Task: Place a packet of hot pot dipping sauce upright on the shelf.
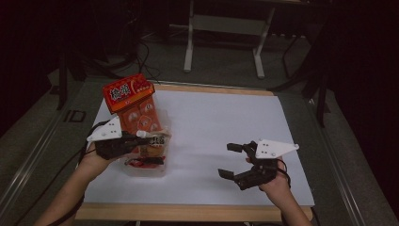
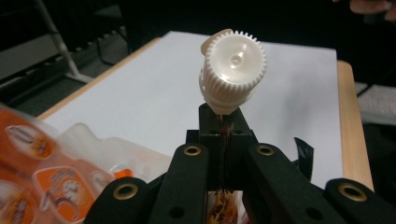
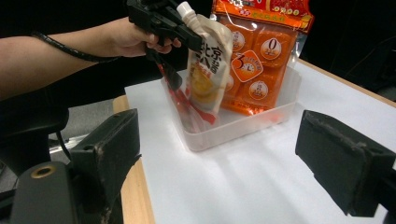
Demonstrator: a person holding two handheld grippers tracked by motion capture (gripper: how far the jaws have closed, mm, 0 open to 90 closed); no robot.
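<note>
1. A white sheet-covered table (image 1: 226,127) with a pale wooden rim is taking up most of the high view, with dark floor and a grey metal stand lying beyond it toward twelve o'clock.
2. A clear plastic rectangular tub (image 3: 243,127) is sitting on the white surface at about nine o'clock of the table in the high view, close to the left edge.
3. A tall orange printed packet of sealed portions with a red header (image 1: 129,92) is standing upright in the tub, leaning at its twelve o'clock end and rising well above the rim.
4. The left gripper (image 3: 180,32), a black two-jaw tool with a grey three-cornered plate on top, is hovering at the tub's nine o'clock side, held in the person's left hand (image 1: 94,160); its jaws are pinching tight on the neck of the pouch.
5. The right gripper (image 1: 230,160) is resting at about four o'clock of the table, well apart from the tub, its jaws standing wide with nothing between them.
6. A soft white spouted pouch with an orange picture and dark lettering (image 3: 208,65) is hanging from the left gripper, its lower end dipping inside the tub just in front of the orange packet.
7. The pouch's white ribbed screw cap (image 2: 233,70) is poking out just past the clamped jaws in the left gripper view.
</note>
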